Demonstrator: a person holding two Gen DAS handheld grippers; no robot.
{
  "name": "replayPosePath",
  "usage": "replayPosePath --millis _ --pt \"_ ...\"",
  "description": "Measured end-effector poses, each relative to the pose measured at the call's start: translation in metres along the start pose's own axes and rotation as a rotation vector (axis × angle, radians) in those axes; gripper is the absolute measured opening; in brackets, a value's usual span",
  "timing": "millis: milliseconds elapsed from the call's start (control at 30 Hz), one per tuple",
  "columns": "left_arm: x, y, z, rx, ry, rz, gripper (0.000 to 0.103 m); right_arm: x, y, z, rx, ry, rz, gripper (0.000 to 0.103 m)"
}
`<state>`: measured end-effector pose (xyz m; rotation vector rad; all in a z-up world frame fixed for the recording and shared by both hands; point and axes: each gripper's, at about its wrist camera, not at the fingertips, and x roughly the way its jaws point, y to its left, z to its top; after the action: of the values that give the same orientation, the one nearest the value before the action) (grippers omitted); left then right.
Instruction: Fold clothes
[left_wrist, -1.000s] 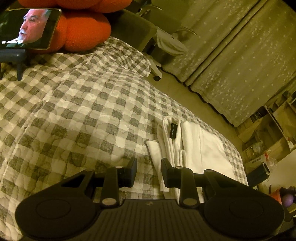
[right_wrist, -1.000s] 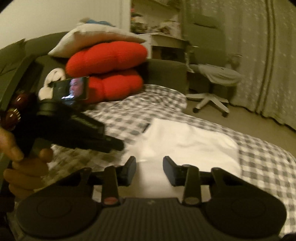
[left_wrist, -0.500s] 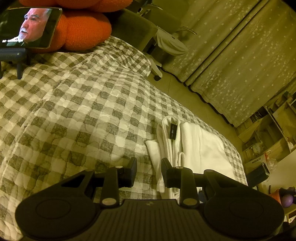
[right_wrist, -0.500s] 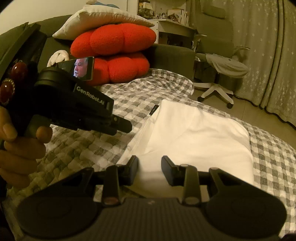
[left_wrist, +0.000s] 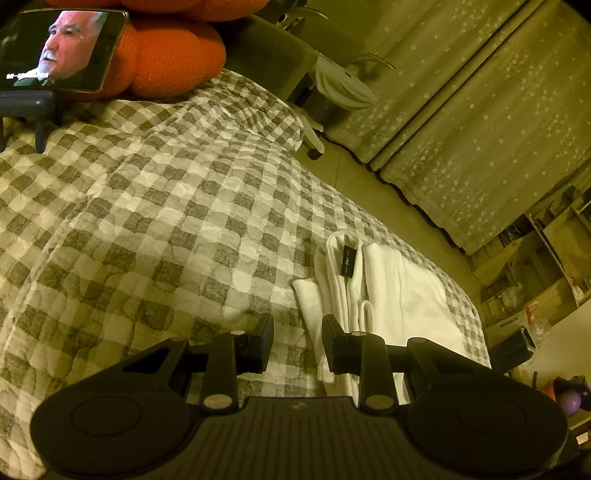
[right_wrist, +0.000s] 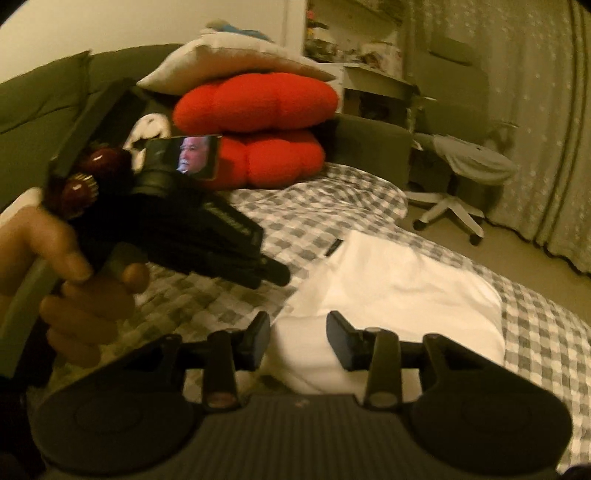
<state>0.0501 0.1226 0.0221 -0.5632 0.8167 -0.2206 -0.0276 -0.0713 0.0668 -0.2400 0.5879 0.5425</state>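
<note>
Left wrist view: checked bed quilt (left_wrist: 155, 221) fills your frame, folded white garment (left_wrist: 391, 295) lies on it near the far edge. Your left gripper (left_wrist: 297, 341) hovers beside the garment, jaws apart, empty. Your right gripper (right_wrist: 298, 338) over the garment, jaws apart, empty.
</note>
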Motion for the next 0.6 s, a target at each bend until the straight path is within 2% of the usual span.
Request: replayPosePath --millis 233,600 --pt "-0.001 0.002 0.001 -0.009 0.004 0.001 0.027 -0.004 0.015 -0.009 -0.169 0.022 0.004 0.046" --pt "-0.001 0.005 0.002 -0.037 0.02 -0.031 0.028 0.025 0.059 -0.03 -0.481 0.051 -0.126 0.052"
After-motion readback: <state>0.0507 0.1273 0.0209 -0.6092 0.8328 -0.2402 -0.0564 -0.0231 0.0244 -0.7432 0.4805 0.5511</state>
